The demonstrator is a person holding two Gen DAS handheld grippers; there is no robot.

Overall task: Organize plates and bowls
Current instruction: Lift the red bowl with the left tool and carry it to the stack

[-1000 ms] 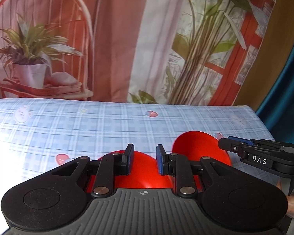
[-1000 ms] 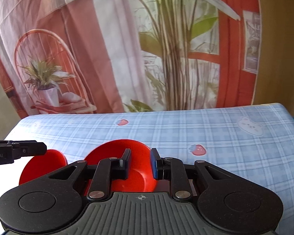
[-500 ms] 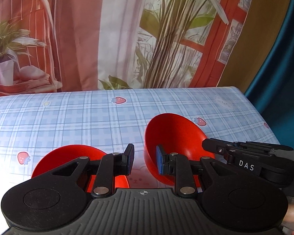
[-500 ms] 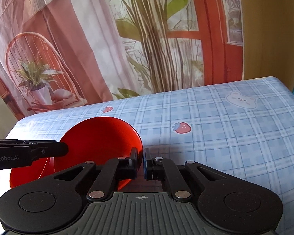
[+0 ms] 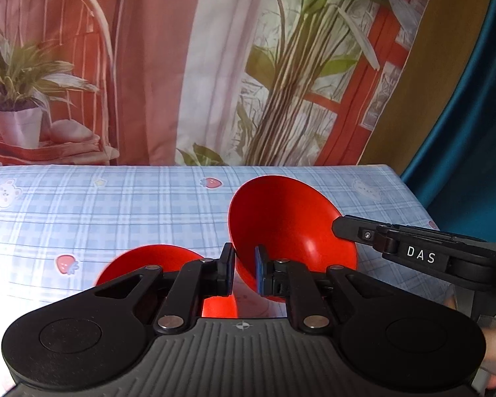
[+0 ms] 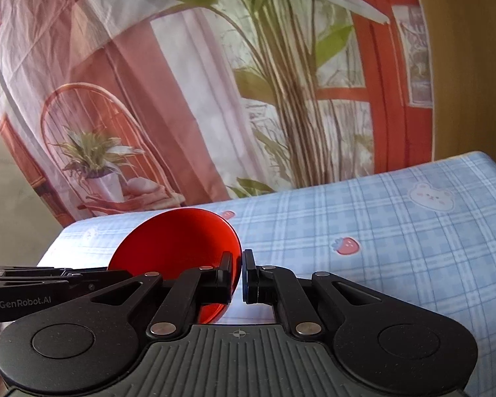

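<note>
Nearest us, the left gripper (image 5: pixel 243 273) has just been closing and now pinches the near rim of the tilted red bowl (image 5: pixel 291 221). The right gripper (image 6: pixel 242 276) is clenched on the same bowl's rim, which a second ago lay flat on the checked tablecloth (image 6: pixel 396 231). Low to its left, the second red bowl (image 5: pixel 148 261) waits. Stacking looks next, I'd judge.
</note>
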